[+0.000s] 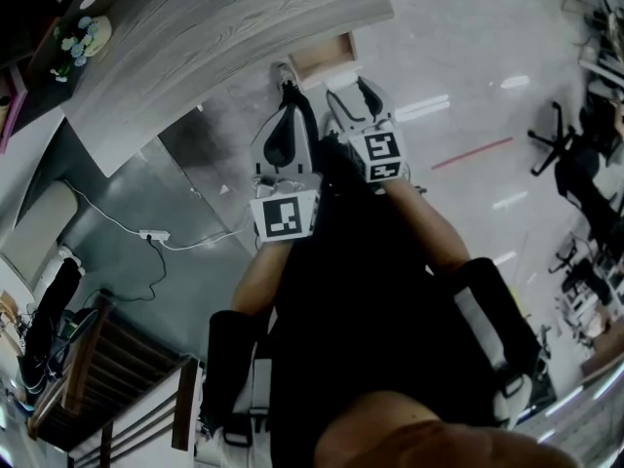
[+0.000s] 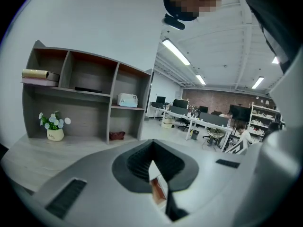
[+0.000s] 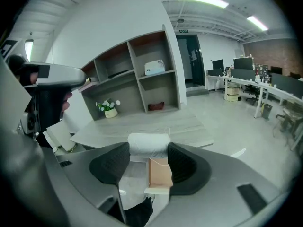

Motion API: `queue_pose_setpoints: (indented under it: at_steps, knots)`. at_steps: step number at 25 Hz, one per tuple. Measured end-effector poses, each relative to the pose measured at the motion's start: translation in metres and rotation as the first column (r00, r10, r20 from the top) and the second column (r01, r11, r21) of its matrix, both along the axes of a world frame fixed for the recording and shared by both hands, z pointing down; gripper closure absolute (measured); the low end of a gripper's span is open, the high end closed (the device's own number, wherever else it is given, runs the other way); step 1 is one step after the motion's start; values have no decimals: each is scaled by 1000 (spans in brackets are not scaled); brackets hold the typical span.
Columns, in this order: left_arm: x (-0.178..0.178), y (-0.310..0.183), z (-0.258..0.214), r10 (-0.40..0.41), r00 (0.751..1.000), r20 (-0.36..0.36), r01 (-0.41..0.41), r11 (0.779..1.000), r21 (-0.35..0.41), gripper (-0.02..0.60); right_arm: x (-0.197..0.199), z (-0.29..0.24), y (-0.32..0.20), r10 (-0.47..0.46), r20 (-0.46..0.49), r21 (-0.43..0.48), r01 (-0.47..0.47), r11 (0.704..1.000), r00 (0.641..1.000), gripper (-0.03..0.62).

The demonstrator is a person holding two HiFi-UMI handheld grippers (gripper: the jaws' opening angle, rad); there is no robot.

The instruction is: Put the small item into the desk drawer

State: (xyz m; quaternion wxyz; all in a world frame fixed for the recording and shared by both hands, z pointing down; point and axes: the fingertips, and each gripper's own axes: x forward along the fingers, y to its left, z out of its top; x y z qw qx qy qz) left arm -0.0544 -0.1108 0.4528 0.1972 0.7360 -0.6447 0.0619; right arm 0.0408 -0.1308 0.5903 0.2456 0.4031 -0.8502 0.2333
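Both forearms reach forward, side by side. The left gripper (image 1: 287, 86) has its jaws together. The right gripper (image 1: 356, 100) clamps a white roll (image 3: 148, 144).

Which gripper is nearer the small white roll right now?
Right. The right gripper has the white roll clamped between its jaws, with the open drawer just beyond. The left gripper is alongside on its left, jaws together and empty, not touching the roll.
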Motion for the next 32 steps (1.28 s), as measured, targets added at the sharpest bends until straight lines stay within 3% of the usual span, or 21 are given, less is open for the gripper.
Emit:
queue_pose_setpoints:
  at_steps: [13,32]
  knots:
    - [-3,-5,24,-20,1000,-19,19,999,-40,589,2,95,-10,-8,-120,-135,-9,991,993,342]
    - [-12,-12,56,-38,999,-34,35,996,-87,589,5,238,-15,-77,-304,-315,-24,949,950,342]
